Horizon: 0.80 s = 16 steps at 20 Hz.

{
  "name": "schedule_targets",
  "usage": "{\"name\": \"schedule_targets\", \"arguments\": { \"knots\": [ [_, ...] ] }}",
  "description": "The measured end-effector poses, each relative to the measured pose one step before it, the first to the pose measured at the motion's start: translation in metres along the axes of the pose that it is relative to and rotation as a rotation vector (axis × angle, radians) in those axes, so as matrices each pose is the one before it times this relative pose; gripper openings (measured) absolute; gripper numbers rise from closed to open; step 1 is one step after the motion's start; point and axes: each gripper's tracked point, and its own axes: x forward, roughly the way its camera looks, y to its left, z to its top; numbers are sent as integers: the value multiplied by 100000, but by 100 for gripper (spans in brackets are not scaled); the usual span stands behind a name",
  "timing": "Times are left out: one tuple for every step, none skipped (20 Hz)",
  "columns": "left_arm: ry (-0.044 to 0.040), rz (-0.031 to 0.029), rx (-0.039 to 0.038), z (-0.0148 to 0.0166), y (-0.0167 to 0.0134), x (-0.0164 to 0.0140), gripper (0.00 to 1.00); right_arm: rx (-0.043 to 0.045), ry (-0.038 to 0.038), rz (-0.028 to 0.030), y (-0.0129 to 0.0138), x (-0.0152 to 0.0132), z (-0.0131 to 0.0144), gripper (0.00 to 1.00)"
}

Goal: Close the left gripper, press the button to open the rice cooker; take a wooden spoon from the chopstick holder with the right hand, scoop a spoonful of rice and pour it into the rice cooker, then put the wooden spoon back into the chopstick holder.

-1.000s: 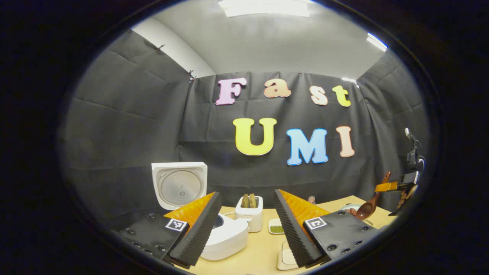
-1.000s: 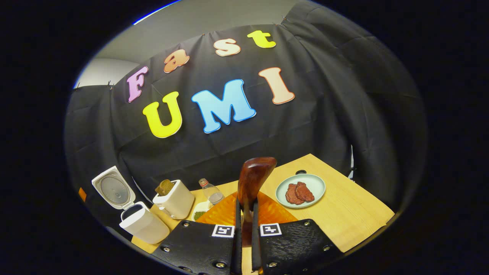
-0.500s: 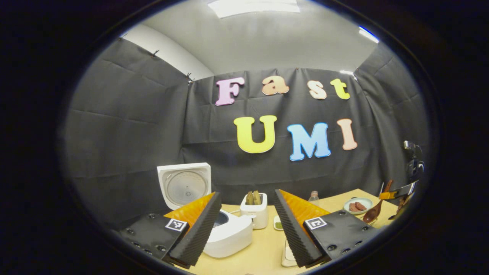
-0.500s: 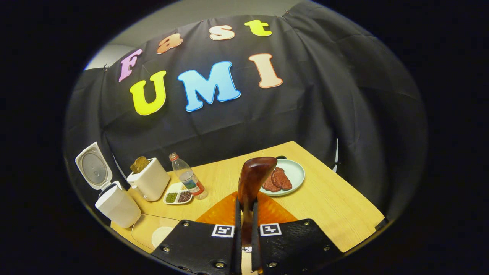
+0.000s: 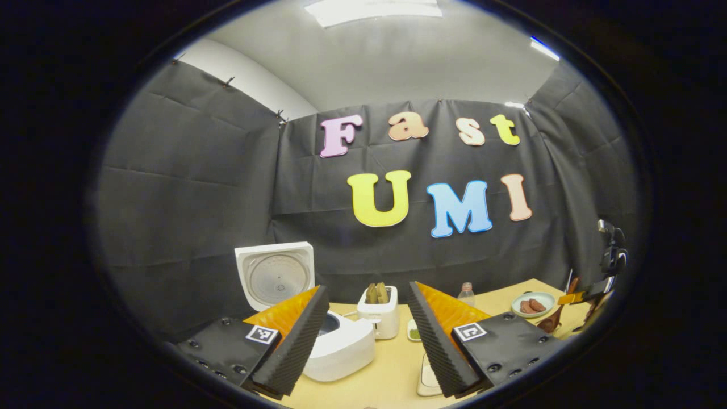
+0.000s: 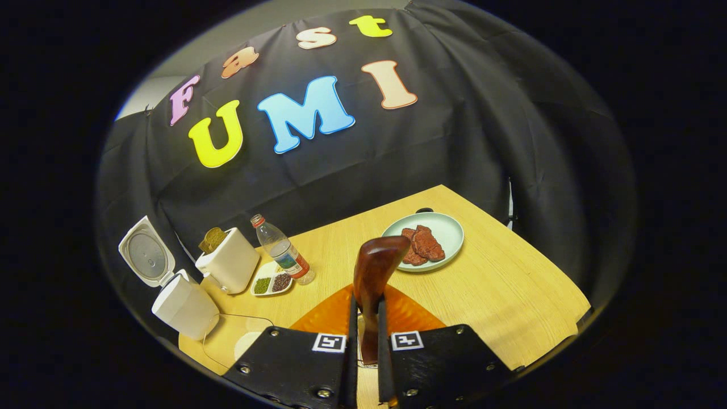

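While the right hand-held gripper (image 6: 363, 346) pinches the wooden spoon (image 6: 374, 278), its bowl seems empty.

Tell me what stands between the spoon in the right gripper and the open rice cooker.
The wooden spoon is clamped in the right gripper. The rice cooker sits far left, lid up. Open table lies between; toaster, bottle and small dish stand behind that line.

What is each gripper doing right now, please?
Left gripper: open, holding nothing.
Right gripper: closed on the wooden spoon, above the table.
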Motion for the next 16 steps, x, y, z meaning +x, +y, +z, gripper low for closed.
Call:
{"name": "schedule_targets", "arguments": {
  "knots": [
    [73, -93, 154, -30, -93, 110, 94, -126, 1439, -85, -178, -202, -202, 17],
    [123, -211, 283, -28, -30, 120, 94, 930, -1222, 1452, 262, -257, 396, 17],
    [-46, 131, 339, 35, -57, 116, 94, 330, -1574, 1202, 281, 12, 371, 27],
    [-107, -143, 33, 262, -168, 8, 94, -489, -2070, -1382, -427, -496, 775, 45],
    [107, -321, -363, 37, -260, 39, 94, -1352, -1880, -1688, -476, -93, 639, 78],
    [90, -313, -321, -164, -69, 80, 96, -1568, -2015, -2051, -469, -346, 602, 86],
    [74, 26, -93, -131, 73, 232, 96, -2152, -2377, -1880, -246, -338, 941, 96],
    [-129, 99, 4, 97, 168, 232, 94, -2357, -2694, -1544, 29, -515, 857, 97],
    [-202, 291, 4, 37, 196, 188, 94, -2420, -2994, -1093, 121, -523, 1036, 97],
    [-280, 476, -70, 67, 333, 308, 94, -2375, -2640, -217, 257, -629, 996, 97],
    [-189, 532, -102, 79, 363, 358, 94, -1750, -2337, 170, 394, -563, 1044, 96],
    [-416, 704, -186, 160, 436, 450, 96, -1089, -2131, 445, 566, -553, 859, 97],
    [-453, 902, -172, 119, 544, 474, 96, -680, -1941, 707, 650, -536, 868, 97],
    [-382, 851, 13, 187, 615, 585, 96, -357, -2259, 435, 481, -524, 938, 97],
    [-622, 1780, 331, 235, 928, 706, 96, -469, -2148, 271, 537, -351, 931, 97],
    [-579, 1530, 336, 372, 842, 675, 94, -326, -1412, 1295, 845, -331, 558, 97]
  ]
}}
